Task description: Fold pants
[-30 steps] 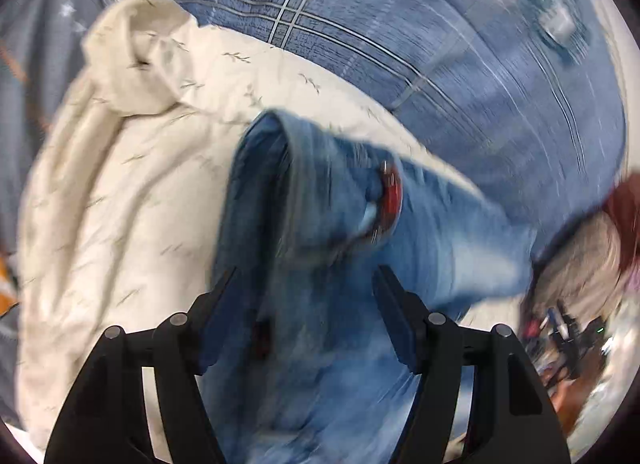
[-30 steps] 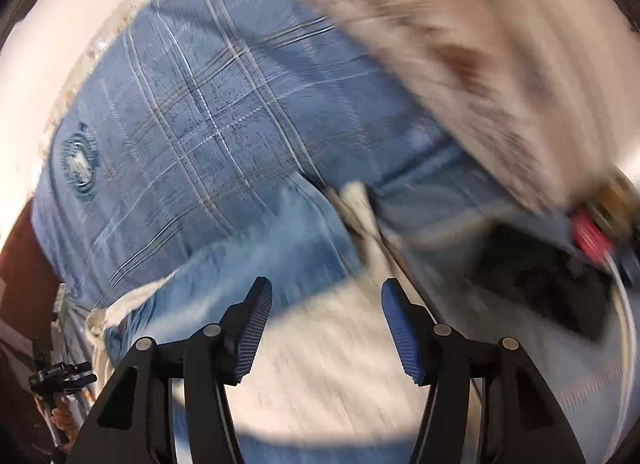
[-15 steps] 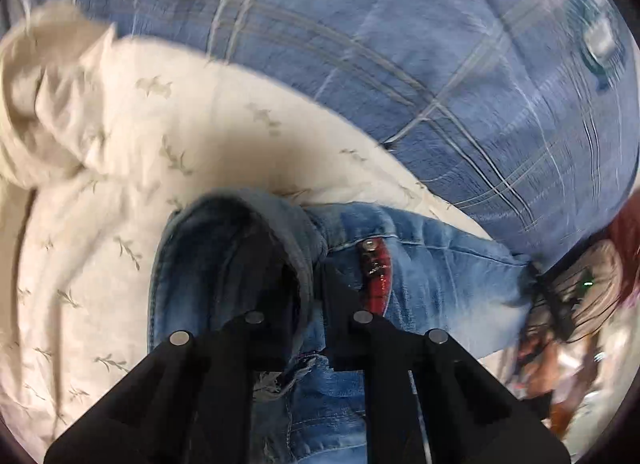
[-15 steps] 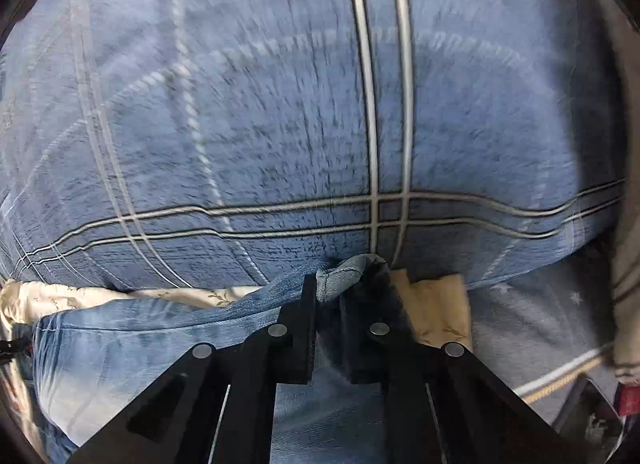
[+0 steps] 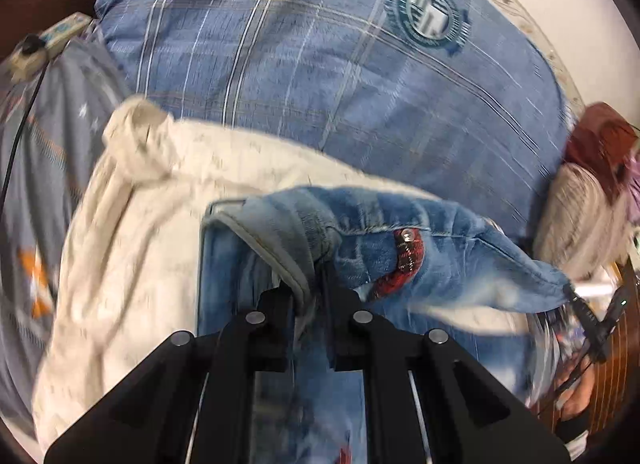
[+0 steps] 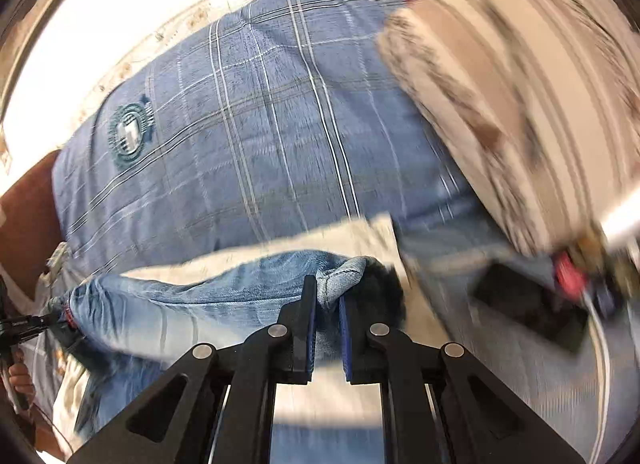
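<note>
1. Over the cream sheet [image 5: 132, 248], I see my left gripper [image 5: 316, 284] clamped on a thick bunched fold of the jeans [image 5: 448, 264], its black fingers pressed together with faded denim squeezed between them.
2. From that pinch the jeans stretch off to the right as a taut, soft-napped band of light blue denim, with a red plaid strip [image 5: 406, 260] and a small metal rivet showing at a seam.
3. More denim hangs below the left gripper, pale and worn, with a stitched hem edge curving across it.
4. In the right wrist view, my right gripper [image 6: 328, 304] is closed on a rolled denim hem; blue ribbed pads line the inner faces of its fingers.
5. The jeans [image 6: 192, 292] run leftward from that grip in a creased, sagging span above the cream sheet [image 6: 340, 236].
6. Behind lies a blue plaid blanket [image 5: 320, 75], finely ribbed, crossed by thin white and tan lines and bearing a round teal crest [image 5: 426, 15].
7. A beige striped fabric [image 6: 520, 95] bulges at upper right of the right view, blurred.
8. A flat black rectangular object [image 6: 528, 304] rests at right; I cannot tell what it is.
</note>
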The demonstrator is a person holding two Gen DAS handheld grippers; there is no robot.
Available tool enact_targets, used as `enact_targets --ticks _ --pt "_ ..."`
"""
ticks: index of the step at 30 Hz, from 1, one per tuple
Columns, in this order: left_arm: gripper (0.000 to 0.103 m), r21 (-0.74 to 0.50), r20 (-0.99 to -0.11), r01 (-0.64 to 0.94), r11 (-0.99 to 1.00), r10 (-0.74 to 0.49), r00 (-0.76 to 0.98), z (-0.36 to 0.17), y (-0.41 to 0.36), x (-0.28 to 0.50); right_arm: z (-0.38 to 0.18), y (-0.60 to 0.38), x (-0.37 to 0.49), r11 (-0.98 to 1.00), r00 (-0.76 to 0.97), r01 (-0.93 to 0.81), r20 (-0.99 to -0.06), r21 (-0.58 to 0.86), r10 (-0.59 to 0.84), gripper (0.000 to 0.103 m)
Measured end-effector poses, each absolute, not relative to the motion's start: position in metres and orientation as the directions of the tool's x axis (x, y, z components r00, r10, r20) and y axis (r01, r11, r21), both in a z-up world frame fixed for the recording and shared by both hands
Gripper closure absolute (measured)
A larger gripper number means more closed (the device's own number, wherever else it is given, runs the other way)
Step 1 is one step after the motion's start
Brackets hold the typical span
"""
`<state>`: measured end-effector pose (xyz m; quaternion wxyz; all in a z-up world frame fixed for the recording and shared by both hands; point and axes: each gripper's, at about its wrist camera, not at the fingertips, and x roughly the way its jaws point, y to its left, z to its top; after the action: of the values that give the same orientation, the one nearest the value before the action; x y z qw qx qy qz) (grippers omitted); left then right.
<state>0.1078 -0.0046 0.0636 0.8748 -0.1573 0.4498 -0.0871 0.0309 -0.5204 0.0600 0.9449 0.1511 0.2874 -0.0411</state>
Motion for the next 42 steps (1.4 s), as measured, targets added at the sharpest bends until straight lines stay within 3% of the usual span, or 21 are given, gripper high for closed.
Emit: enact_targets --ticks 4,8,11,13,15,18,23,28,31,32,35,42 --pt "0.093 -0.394 -0.78 0.016 0.919 -0.343 0.523 0.026 0.0 0.055 0.008 -0.529 -0.035 0.911 0.808 0.232 -0.588 0.34 0.014 0.093" --pt "0.094 -0.414 -0.84 -0.034 0.909 -0.368 0.399 -0.02 0.011 0.026 -0.038 -0.522 -0.07 0.874 0.721 0.34 -0.693 0.347 -0.005 0.084" --pt "0.092 -0.536 -0.785 -0.077 0.841 -0.462 0.413 -0.021 0.04 0.002 -0.036 -0.506 -0.09 0.854 0.73 0.359 -0.683 0.376 -0.007 0.084" --pt "0.076 -0.615 -0.736 -0.116 0.78 -0.515 0.439 -0.015 0.058 -0.006 -0.031 -0.488 -0.091 0.842 0.759 0.325 -0.65 0.431 0.04 0.083" --pt "0.039 -0.678 -0.691 -0.159 0.718 -0.547 0.473 -0.011 0.07 -0.009 -0.028 -0.463 -0.087 0.817 0.787 0.243 -0.599 0.523 0.149 0.07" --pt "0.036 -0.718 -0.656 -0.164 0.676 -0.58 0.483 -0.008 0.067 0.0 -0.03 -0.406 -0.054 0.781 0.757 0.091 -0.552 0.618 0.349 0.054" --pt "0.036 -0.753 -0.642 -0.194 0.629 -0.636 0.429 -0.019 0.044 0.024 -0.055 -0.317 0.012 0.631 0.608 -0.038 -0.484 0.775 0.63 0.051" --pt "0.036 -0.752 -0.653 -0.234 0.616 -0.649 0.391 -0.036 0.032 0.047 -0.081 -0.288 0.054 0.511 0.589 0.018 -0.422 0.859 0.689 0.047" --pt "0.036 -0.723 -0.688 -0.262 0.639 -0.632 0.357 -0.051 0.024 0.06 -0.096 -0.284 0.068 0.485 0.605 0.084 -0.432 0.87 0.669 0.043" --pt "0.037 -0.723 -0.687 -0.259 0.641 -0.63 0.36 -0.056 0.022 0.065 -0.097 -0.285 0.07 0.471 0.612 0.084 -0.419 0.878 0.671 0.047" --pt "0.081 -0.729 -0.683 -0.255 0.635 -0.653 0.327 -0.06 0.017 0.076 -0.099 -0.285 0.072 0.474 0.622 0.063 -0.406 0.878 0.67 0.082" --pt "0.083 -0.715 -0.671 -0.127 0.688 -0.622 0.403 -0.013 0.018 0.033 -0.053 -0.286 0.008 0.566 0.63 -0.079 -0.398 0.821 0.666 0.088"
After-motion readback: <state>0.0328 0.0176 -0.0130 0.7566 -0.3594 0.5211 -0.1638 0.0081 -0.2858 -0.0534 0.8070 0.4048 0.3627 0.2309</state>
